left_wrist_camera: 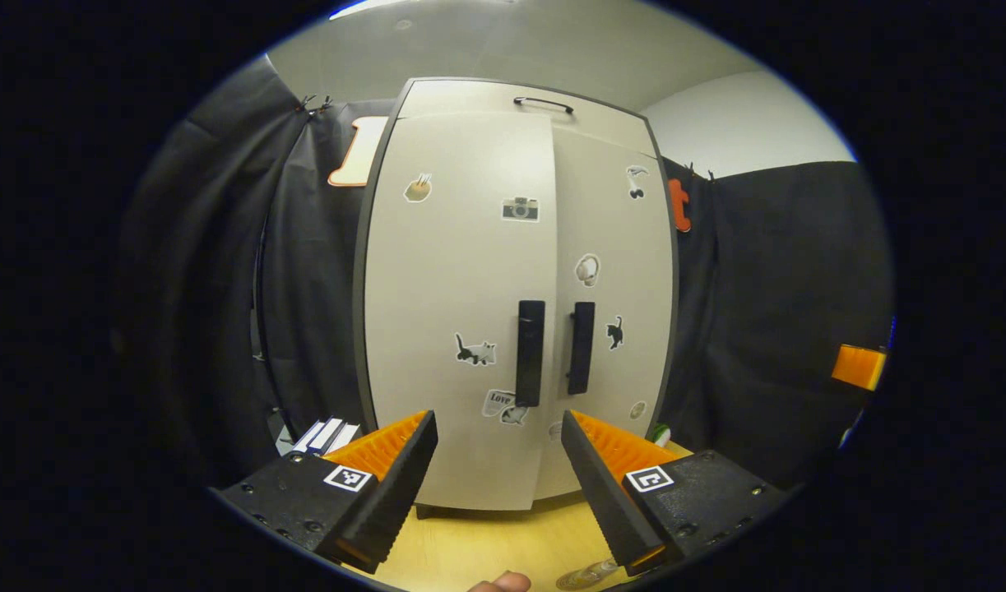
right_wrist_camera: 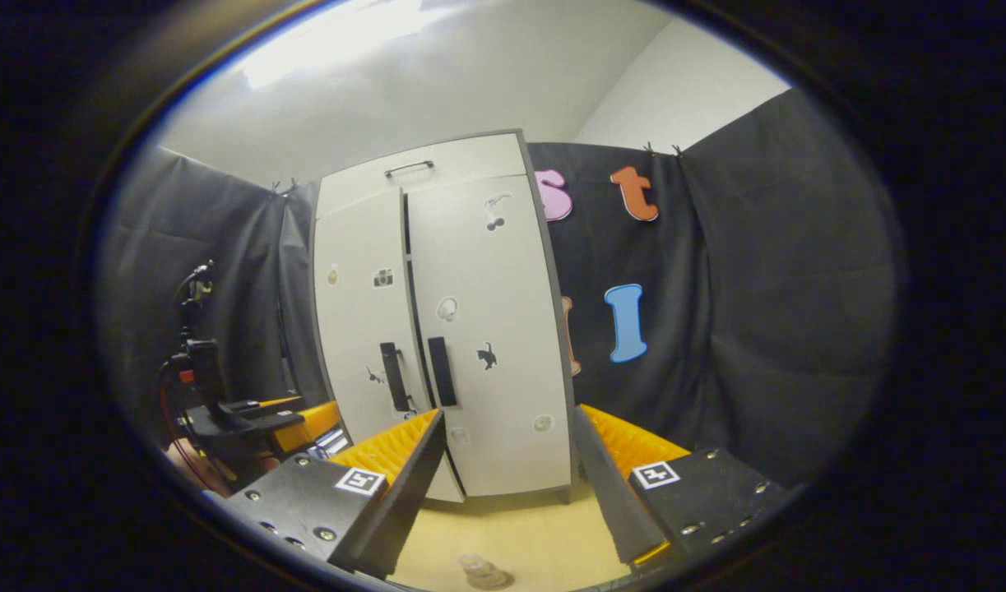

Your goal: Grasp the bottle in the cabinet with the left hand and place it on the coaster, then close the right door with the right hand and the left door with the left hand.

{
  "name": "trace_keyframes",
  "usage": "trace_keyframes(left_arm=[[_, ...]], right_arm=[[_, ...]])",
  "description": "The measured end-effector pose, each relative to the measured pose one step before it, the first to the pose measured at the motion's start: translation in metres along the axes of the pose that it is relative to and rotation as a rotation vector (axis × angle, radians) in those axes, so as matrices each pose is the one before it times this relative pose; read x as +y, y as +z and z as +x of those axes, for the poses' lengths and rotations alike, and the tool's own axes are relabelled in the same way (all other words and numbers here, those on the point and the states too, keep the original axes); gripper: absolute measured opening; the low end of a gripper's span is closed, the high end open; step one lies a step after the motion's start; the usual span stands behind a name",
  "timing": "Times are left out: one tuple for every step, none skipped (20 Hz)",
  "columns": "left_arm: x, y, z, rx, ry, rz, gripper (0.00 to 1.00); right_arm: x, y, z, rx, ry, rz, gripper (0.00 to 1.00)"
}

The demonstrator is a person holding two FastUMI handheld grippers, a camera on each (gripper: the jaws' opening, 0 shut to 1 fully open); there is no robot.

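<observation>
Pale cabinet (left_wrist_camera: 470, 329) stood upright on the table, right door (left_wrist_camera: 614, 312) shut, left door (left_wrist_camera: 461, 312) seemingly left slightly ajar, clear bottle (right_wrist_camera: 479, 569) set upright before it, coaster hard to make out

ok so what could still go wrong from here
The left door seems to sit slightly proud of the right door, a dark gap between them, so it may not be fully shut. The bottle stands just below the open right gripper; pulling back low could tip it.
</observation>
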State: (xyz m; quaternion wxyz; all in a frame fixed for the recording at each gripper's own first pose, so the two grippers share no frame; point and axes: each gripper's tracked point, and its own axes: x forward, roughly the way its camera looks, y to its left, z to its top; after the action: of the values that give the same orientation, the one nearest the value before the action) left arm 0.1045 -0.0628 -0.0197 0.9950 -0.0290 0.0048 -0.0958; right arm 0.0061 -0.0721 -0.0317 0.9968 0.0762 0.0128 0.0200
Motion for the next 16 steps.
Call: trace_keyframes(left_arm=[[-0.00565, 0.00553, -0.00185, -0.01059, -0.00039, 0.00329, 0.96], [-0.00228, 0.00464, -0.00175, -0.00742, 0.00312, 0.00321, 0.96], [-0.00148, 0.00382, -0.00055, -0.00731, 0.00553, -0.00069, 0.96], [-0.00371, 0.00205, 0.00039, -0.00569, 0.00216, -0.00086, 0.96], [-0.00352, 0.00064, 0.00198, 0.00134, -0.00103, 0.00031, 0.95], [-0.00234, -0.00174, 0.00108, 0.00344, 0.0009, 0.00267, 0.95], [-0.00332, -0.00102, 0.00017, 0.00265, -0.00326, 0.00396, 0.96], [-0.00451, -0.00411, 0.00099, 0.00786, -0.0072, 0.00782, 0.96], [-0.00343, -0.00178, -0.00045, -0.00054, -0.00408, 0.00872, 0.96], [-0.00403, -0.00207, 0.00069, 0.00329, -0.00594, 0.01083, 0.93], [-0.00155, -0.00154, -0.00049, 0.00215, 0.00342, 0.00952, 0.96], [-0.00225, 0.00094, 0.00009, -0.0048, 0.00172, 0.00714, 0.96], [-0.00264, 0.00121, 0.00098, -0.00262, -0.00028, -0.00478, 0.96], [-0.00283, 0.00156, 0.00071, -0.00259, -0.00022, -0.01475, 0.96], [-0.00424, 0.00181, 0.00097, 0.00357, -0.00149, -0.02022, 0.96], [-0.00644, 0.00237, 0.00228, 0.0019, -0.00881, -0.01335, 0.96]], right_arm=[[-0.00637, 0.00181, -0.00189, 0.00303, -0.01035, 0.00147, 0.94], [-0.00398, 0.00346, -0.0027, -0.00795, -0.00373, 0.00054, 0.89], [-0.00118, 0.00516, -0.00198, -0.01714, 0.00737, -0.00568, 0.94], [-0.00021, 0.00337, -0.00207, -0.0168, 0.01131, -0.00688, 0.89], [-0.00082, 0.00099, -0.00036, -0.01648, 0.00813, -0.005, 0.94], [-0.00139, 0.00023, -0.0001, -0.00688, 0.003, -0.00146, 0.94], [-0.00246, -0.00316, 0.00182, 0.00145, -0.00184, -0.00283, 0.94], [-0.00294, -0.00175, 0.00235, 0.00617, -0.00488, -0.00554, 0.94], [-0.00171, -0.00183, 0.00277, 0.00463, -0.00014, -0.00668, 0.94], [0.00029, -0.00078, 0.00322, 0.00011, 0.00366, -0.00948, 0.93], [-0.0016, 0.00039, 0.00292, -0.00208, 0.00189, -0.00846, 0.89], [-0.00028, -0.00009, 0.00234, 0.00045, 0.00626, -0.00665, 0.93], [-0.00008, -0.00069, 0.00338, 0.00178, 0.0077, -0.0026, 0.89], [-0.00013, -0.00007, 0.00237, 0.00368, 0.00613, 0.00132, 0.89], [-0.00191, 0.00122, 0.0027, -0.00236, 0.00553, 0.0014, 0.89], [-0.00134, 0.00258, 0.00298, -0.00533, 0.00535, 0.00366, 0.94]])
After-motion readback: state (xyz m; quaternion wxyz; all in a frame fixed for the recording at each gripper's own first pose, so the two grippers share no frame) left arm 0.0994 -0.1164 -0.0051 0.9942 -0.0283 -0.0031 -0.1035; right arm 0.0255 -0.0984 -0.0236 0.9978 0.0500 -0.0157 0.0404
